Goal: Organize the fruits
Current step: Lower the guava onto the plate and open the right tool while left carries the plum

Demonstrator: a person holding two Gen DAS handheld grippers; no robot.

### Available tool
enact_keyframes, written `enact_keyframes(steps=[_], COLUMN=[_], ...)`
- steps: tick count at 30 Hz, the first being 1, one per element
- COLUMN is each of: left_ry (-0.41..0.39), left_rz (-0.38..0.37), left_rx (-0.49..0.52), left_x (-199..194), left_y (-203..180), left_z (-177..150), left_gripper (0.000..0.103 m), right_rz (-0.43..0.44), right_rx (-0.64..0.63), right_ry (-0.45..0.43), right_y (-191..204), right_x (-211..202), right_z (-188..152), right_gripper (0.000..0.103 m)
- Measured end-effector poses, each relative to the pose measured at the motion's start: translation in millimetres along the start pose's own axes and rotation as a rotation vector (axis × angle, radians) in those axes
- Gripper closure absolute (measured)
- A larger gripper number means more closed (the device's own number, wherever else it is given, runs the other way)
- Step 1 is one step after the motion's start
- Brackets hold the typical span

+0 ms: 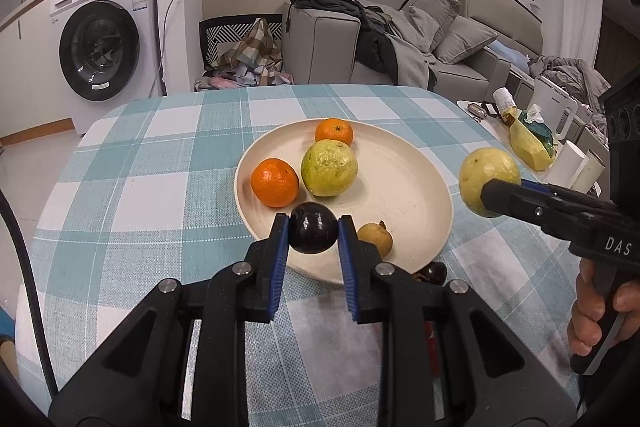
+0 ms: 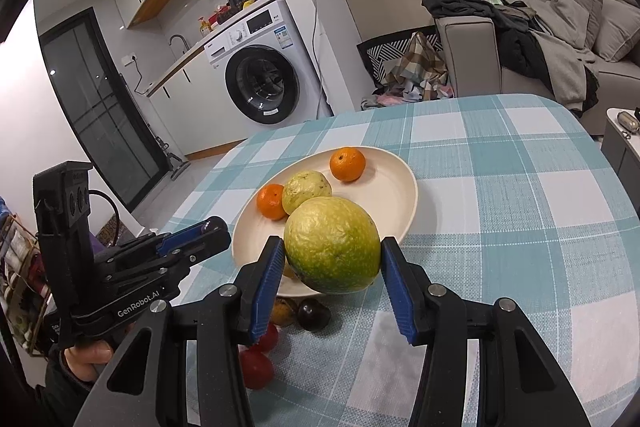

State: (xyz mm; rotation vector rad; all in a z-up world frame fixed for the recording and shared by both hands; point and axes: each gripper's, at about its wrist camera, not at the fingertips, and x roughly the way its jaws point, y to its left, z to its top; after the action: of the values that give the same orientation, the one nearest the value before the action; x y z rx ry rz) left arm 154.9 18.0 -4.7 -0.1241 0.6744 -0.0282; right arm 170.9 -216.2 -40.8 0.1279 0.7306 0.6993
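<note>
A cream plate [image 1: 404, 195] [image 2: 392, 187] lies on the checked tablecloth. It holds two oranges [image 1: 275, 183] [image 1: 334, 132], a green guava [image 1: 329, 167] [image 2: 306, 189] and a small brownish fruit [image 1: 376, 238]. My left gripper [image 1: 313, 229] is shut on a dark purple fruit [image 1: 313, 227] over the plate's near rim. My right gripper [image 2: 332, 255] is shut on a large green guava [image 2: 332, 245] [image 1: 489, 181], held in the air to the right of the plate. Loose on the cloth near the plate lie a dark fruit [image 2: 314, 313] [image 1: 436, 271], a yellow-brown fruit [image 2: 284, 311] and red fruits [image 2: 256, 367].
A side table [image 1: 470, 105] at the right carries a yellow bag [image 1: 528, 143], a white kettle [image 1: 554, 111] and white cups [image 1: 580, 165]. Beyond the table stand a washing machine [image 1: 106, 35], a grey sofa with clothes [image 1: 400, 35] and a basket of laundry [image 1: 248, 51].
</note>
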Motion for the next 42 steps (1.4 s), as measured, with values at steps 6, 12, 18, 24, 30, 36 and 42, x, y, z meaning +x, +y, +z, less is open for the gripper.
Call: enact_keyframes(steps=[6,12,18,24,30,36,42], left_ry=[0.003,0.019,0.034,0.044,0.053,0.058,0.069], left_rz=[0.001,0.007,0.013,0.019,0.02,0.015,0.022], left_rx=[0.003,0.009,0.006,0.004,-0.004,-0.02,-0.01], left_x=[2,16,33,44,55,60,66], left_y=[1,6,7,8,11,15,14], left_z=[1,4,7,7,9,11,14], left_gripper=[0.081,0.081,0.081,0.081,0.081,0.081,0.081], right_rz=[0.0,-0.002,-0.003,-0.007,-0.023,-0.027,-0.047], right_rx=[0.002,0.005,0.01,0.009,0.003,0.017,0.002], right_ry=[0.003,0.023,0.038,0.065,0.077,0.075,0.071], right_y=[-1,-5,-9,-12,-14,-17,-14], right_x=[2,12,21,34,45,51,55], right_z=[2,7,10,12,13,14,16], right_gripper=[0.053,0.053,0.053,0.053,0.053,0.053,0.053])
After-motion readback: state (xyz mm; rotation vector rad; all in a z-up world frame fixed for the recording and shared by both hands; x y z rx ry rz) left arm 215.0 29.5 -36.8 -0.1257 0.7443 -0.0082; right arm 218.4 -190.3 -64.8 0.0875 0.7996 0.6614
